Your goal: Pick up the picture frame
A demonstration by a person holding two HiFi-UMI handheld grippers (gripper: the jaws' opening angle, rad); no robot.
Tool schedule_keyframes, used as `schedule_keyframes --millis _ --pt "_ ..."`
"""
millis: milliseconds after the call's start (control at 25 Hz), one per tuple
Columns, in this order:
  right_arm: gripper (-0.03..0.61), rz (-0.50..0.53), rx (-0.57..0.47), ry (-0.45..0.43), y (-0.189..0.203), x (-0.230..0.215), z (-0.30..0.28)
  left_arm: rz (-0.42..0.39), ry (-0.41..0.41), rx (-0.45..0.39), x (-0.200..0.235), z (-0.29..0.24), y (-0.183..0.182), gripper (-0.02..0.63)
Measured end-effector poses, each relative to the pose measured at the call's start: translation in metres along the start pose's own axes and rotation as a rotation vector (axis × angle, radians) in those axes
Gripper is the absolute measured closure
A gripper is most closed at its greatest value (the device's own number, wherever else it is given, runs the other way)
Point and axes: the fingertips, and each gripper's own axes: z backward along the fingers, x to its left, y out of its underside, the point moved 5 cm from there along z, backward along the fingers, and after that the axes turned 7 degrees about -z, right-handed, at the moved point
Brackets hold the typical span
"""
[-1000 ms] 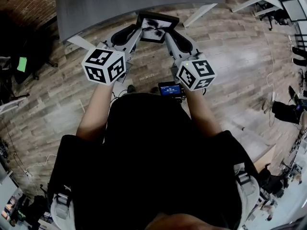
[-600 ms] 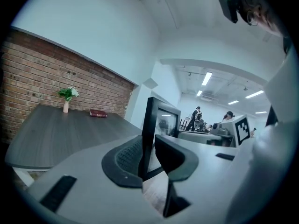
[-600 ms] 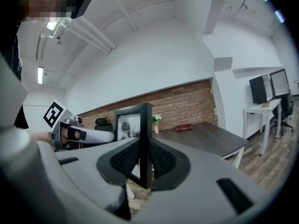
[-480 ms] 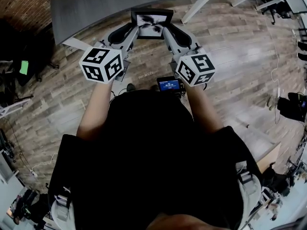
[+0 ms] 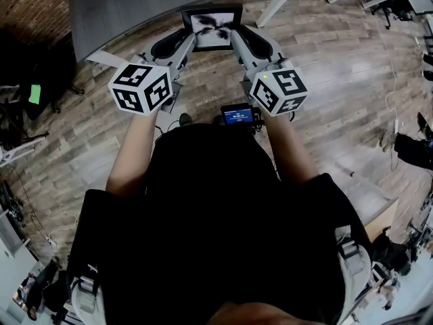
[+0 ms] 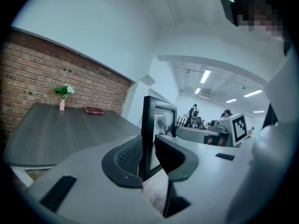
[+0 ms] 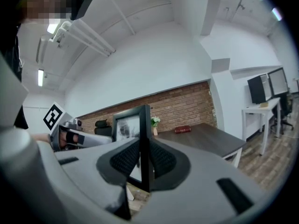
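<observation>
The picture frame (image 5: 212,27) is upright in the air at the near edge of the dark grey surface (image 5: 122,12), with the wooden floor (image 5: 203,93) showing under its lower edge. The left tongs (image 6: 149,147) are drawn in narrow on the frame's left side bar, one pad against the back and the other on the glass side. The right tongs (image 7: 145,153) are squeezed tight on the thin black right side bar, a pad on each face.
</observation>
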Motion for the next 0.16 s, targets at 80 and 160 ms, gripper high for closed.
schedule_keyframes --millis 80,160 --pt "0.512 -0.001 0.001 -0.003 -0.0008 -0.0015 0.0003 0.001 0.0 0.001 -0.0008 -0.0012 -0.001 0.535" --pt "0.512 -0.002 0.001 -0.005 -0.0019 -0.0035 0.0008 0.001 0.001 0.002 -0.0018 -0.0028 -0.0021 0.535"
